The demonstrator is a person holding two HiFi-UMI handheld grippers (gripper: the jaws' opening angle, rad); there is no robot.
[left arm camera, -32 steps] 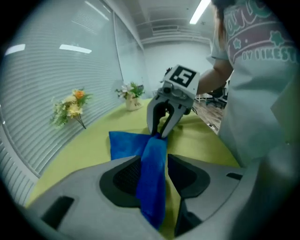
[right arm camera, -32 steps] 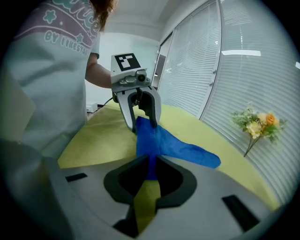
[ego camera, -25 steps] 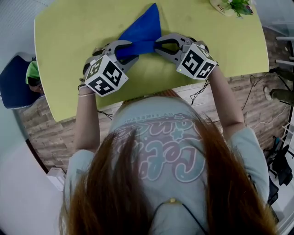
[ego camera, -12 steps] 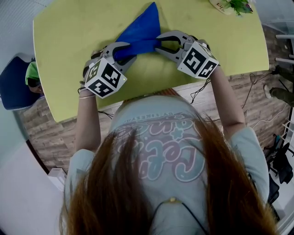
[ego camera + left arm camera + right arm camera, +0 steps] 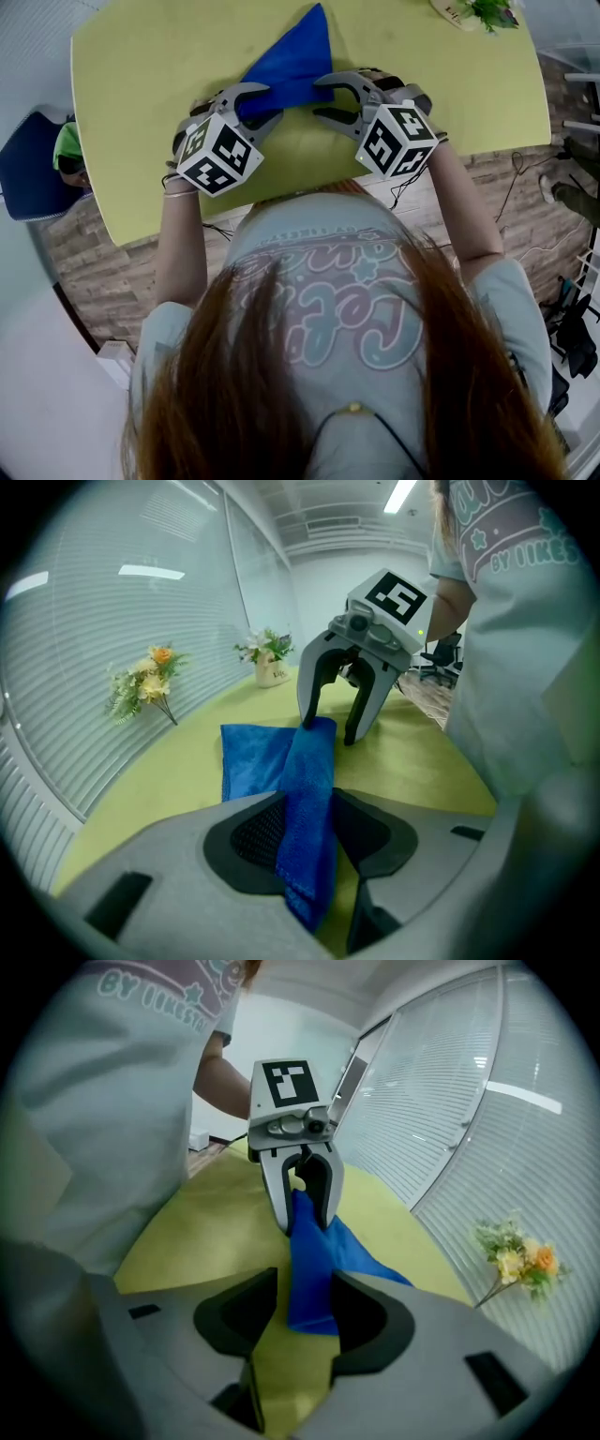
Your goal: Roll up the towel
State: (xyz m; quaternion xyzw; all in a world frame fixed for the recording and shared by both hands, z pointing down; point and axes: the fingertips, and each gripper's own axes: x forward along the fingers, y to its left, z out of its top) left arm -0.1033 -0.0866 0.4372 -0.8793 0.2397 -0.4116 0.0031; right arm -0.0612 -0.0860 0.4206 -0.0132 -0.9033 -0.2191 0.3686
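I see a yellow-green desk (image 5: 141,112) with a small pot of flowers (image 5: 480,11) at its far right corner. A sprig of orange and white flowers (image 5: 141,682) stands by the window blinds (image 5: 112,592) along the desk's far side. Left of the desk is a blue chair (image 5: 23,173). The floor (image 5: 487,202) is brick-patterned, with thin cables (image 5: 521,169) on it.

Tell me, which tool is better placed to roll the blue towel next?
Probably left. The left tool grips the rolled towel, ready to turn it. The right tool has just opened its jaws; the towel sits loose between them.
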